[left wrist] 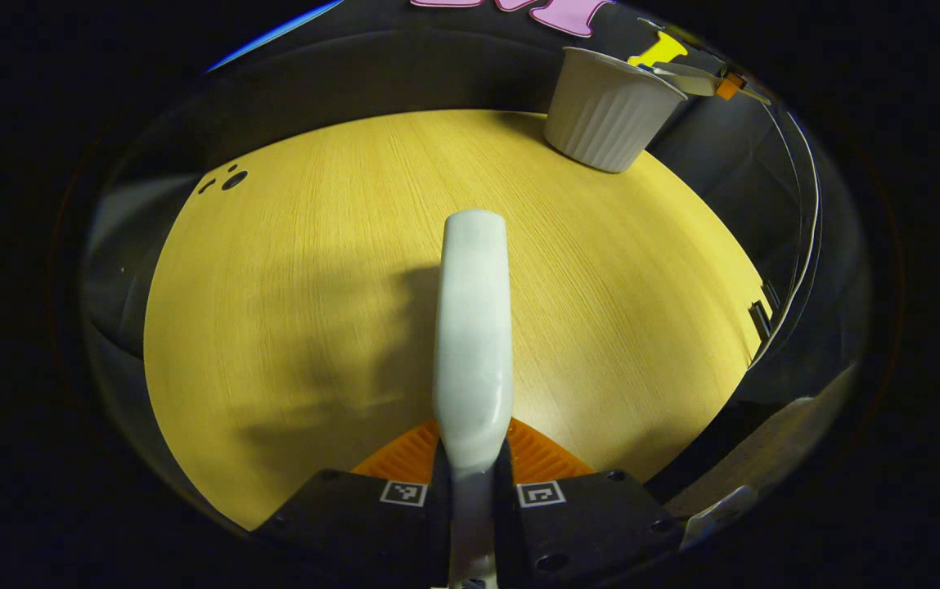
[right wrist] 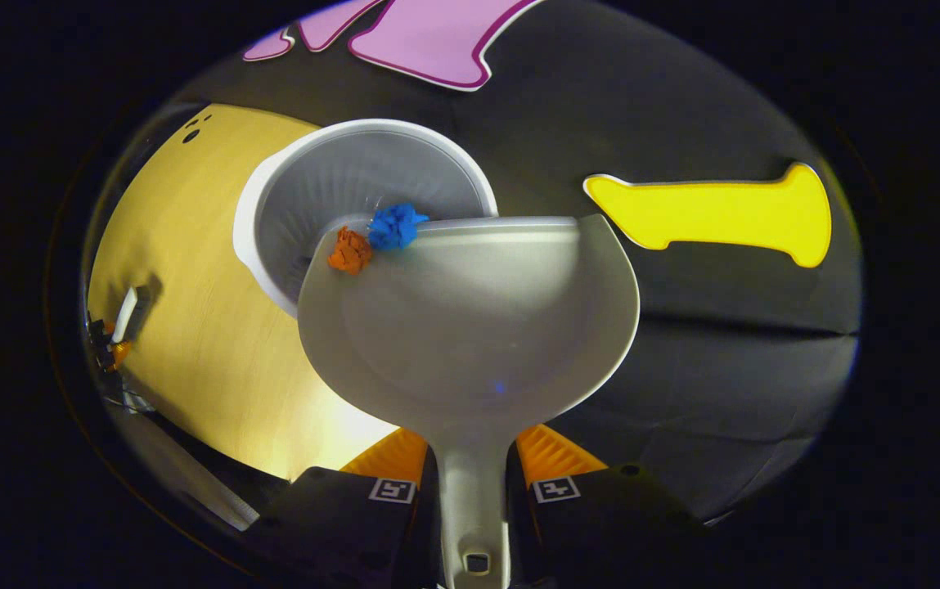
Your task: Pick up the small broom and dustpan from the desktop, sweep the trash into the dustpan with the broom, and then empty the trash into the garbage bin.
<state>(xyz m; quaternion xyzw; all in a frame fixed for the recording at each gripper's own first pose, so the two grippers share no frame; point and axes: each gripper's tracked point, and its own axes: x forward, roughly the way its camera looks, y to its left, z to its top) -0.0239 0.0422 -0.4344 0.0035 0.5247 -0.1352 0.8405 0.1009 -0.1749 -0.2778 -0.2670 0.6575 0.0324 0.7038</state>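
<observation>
The right hand-held gripper (right wrist: 470, 483) squeezes the dustpan (right wrist: 470, 327) handle. The pan tips over the white bin (right wrist: 339, 180), with an orange scrap (right wrist: 349, 251) and a blue scrap (right wrist: 395, 227) at its lip. The left hand-held gripper (left wrist: 471, 483) squeezes the broom (left wrist: 474, 327) above the tabletop (left wrist: 290, 270). The bin stands at the far edge.

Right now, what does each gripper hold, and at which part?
The left gripper is shut on the broom, at the lower part of its handle. The right gripper is shut on the dustpan, at its handle, near the pan.
</observation>
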